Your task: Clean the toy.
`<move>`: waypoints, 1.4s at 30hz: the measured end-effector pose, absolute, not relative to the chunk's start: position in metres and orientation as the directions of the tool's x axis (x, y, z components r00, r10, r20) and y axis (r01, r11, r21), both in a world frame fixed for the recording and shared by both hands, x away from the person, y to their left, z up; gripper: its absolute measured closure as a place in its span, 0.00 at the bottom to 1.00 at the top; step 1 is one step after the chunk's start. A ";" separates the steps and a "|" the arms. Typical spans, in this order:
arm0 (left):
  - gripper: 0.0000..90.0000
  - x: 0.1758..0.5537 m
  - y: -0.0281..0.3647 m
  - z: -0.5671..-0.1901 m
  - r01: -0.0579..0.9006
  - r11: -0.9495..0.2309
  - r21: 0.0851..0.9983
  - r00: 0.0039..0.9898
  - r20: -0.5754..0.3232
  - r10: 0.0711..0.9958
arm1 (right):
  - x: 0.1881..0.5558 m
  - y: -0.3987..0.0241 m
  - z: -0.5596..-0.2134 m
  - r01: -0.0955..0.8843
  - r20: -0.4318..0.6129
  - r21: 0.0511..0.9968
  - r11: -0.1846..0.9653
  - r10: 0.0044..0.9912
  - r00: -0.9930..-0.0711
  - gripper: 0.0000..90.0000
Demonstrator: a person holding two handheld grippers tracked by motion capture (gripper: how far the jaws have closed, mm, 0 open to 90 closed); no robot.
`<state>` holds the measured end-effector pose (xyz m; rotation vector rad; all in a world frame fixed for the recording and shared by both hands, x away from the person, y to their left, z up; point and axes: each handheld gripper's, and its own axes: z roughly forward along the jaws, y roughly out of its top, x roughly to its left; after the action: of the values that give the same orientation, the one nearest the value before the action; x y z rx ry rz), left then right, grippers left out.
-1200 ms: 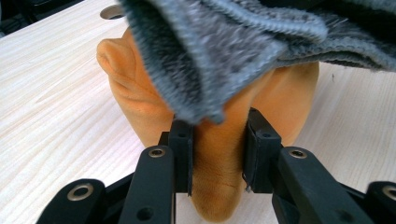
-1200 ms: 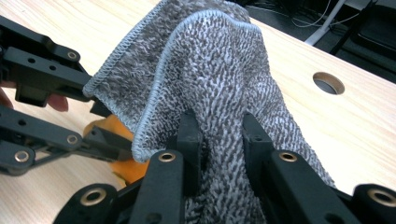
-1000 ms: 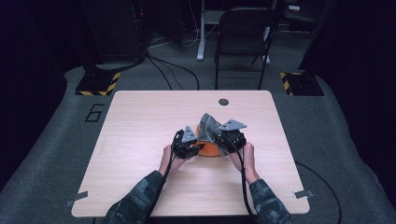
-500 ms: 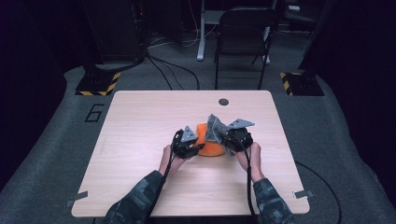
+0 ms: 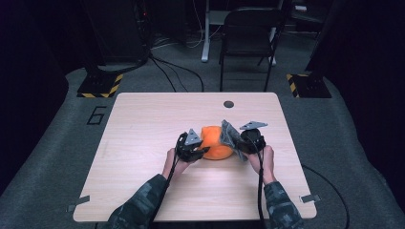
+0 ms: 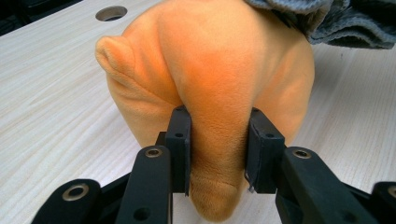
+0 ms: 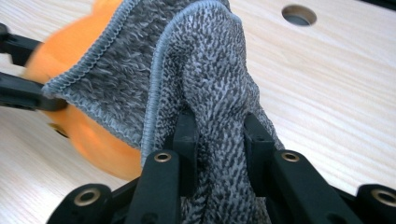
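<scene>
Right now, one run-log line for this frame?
left claw: shut on orange plush | right claw: shut on grey cloth | cloth: partly over plush | table: plush resting on it

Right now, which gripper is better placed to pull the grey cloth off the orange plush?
The right gripper. Its jaws are already clamped on a fold of the grey cloth, which drapes the orange plush. The left gripper is pinching the plush, so it can hold it in place.
</scene>
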<state>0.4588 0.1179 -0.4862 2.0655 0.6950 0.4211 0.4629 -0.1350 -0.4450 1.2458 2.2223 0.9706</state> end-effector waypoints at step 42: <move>0.72 0.458 0.117 -0.485 0.309 -0.454 0.835 0.780 0.051 0.624 | 0.451 -0.098 -0.386 0.453 -0.085 0.793 0.406 0.812 -0.578 0.80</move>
<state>0.4581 0.1175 -0.4854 2.0700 0.6949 0.4434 0.4505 -0.0984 -0.3856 1.0779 2.2037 1.0337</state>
